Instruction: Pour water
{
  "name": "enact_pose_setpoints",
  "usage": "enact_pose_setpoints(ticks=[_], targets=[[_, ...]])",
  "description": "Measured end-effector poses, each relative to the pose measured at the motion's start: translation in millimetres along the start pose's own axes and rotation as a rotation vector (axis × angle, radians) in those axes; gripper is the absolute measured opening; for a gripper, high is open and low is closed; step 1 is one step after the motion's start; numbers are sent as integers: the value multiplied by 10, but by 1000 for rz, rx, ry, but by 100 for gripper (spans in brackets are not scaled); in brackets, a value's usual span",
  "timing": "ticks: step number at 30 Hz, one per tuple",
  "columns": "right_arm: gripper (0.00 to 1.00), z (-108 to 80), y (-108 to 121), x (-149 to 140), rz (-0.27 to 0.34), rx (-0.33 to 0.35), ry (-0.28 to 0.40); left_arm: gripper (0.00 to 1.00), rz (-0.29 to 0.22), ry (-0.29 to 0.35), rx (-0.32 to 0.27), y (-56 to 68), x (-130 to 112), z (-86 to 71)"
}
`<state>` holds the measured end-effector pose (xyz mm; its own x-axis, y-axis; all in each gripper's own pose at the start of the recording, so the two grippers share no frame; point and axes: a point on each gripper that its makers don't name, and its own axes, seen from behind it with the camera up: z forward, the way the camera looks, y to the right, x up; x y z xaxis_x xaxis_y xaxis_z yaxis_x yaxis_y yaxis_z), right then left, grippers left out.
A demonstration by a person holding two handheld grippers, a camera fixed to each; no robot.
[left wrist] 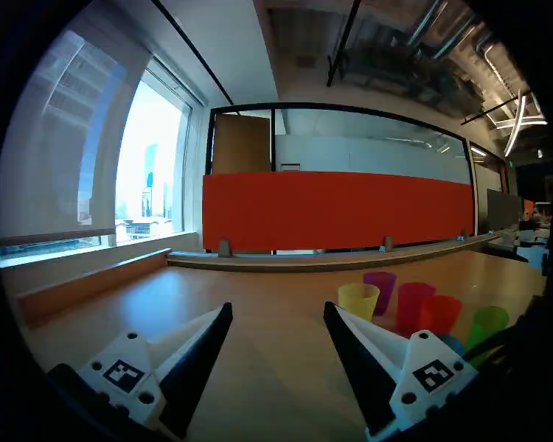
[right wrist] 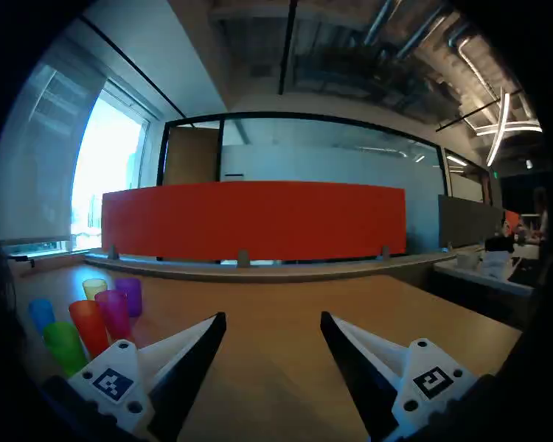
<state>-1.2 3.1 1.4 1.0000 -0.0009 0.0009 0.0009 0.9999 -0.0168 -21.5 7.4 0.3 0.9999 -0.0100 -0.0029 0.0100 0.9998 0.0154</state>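
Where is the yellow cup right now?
In the left gripper view, the yellow cup stands on the table, right of centre, beside the purple cup.

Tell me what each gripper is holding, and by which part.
Nothing is held. The left gripper and the right gripper are both open, with bare table between their fingers. The coloured cups stand untouched off to the side.

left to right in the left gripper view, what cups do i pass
yellow cup → purple cup → pink cup → orange-red cup → green cup
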Motion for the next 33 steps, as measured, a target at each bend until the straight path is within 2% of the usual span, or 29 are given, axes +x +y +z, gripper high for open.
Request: enact_pose_setpoints(ticks=[33], targets=[[99,-4,-4,-1,0,0,0,92,-3,1,0,3,-51,17]])
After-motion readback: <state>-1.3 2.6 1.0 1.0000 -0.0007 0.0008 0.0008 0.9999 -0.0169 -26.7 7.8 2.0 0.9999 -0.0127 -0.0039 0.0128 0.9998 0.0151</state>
